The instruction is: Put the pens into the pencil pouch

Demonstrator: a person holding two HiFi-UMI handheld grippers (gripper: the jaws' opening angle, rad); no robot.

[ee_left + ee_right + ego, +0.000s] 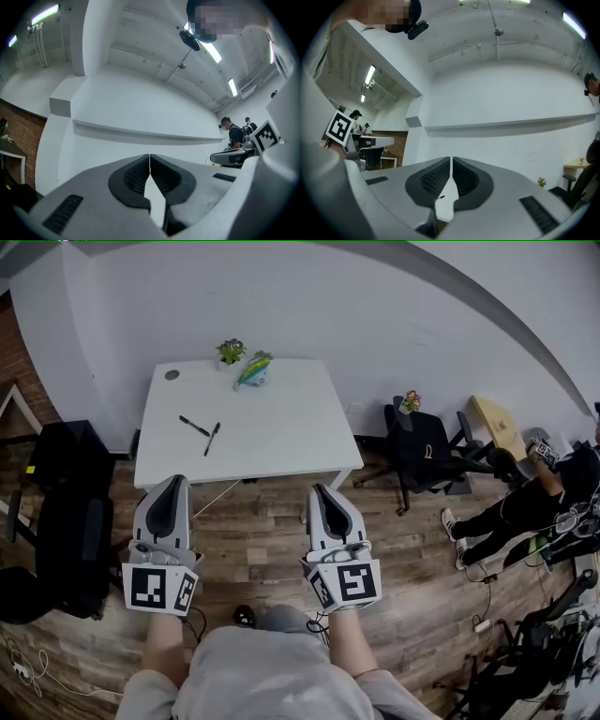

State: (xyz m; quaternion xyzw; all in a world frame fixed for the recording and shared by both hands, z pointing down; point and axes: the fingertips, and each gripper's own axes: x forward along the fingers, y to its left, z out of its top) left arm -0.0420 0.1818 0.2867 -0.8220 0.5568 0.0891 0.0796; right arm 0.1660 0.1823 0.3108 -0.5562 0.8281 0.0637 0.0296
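Observation:
Two black pens (194,426) (213,438) lie side by side on the left half of a white table (281,437). A blue, yellow and green pouch (254,369) rests at the table's far edge, beside a small potted plant (230,352). Both grippers hover over the wooden floor, short of the table's near edge and pointing toward it. My left gripper (174,483) (149,160) is shut with nothing between its pads. My right gripper (320,490) (451,162) is likewise shut and empty. Both gripper views look mostly at the white wall.
Black office chairs (66,512) stand at the left of the table and another chair (422,446) at its right. A person (548,498) sits at the far right among cables and gear. Cables (28,667) trail across the floor.

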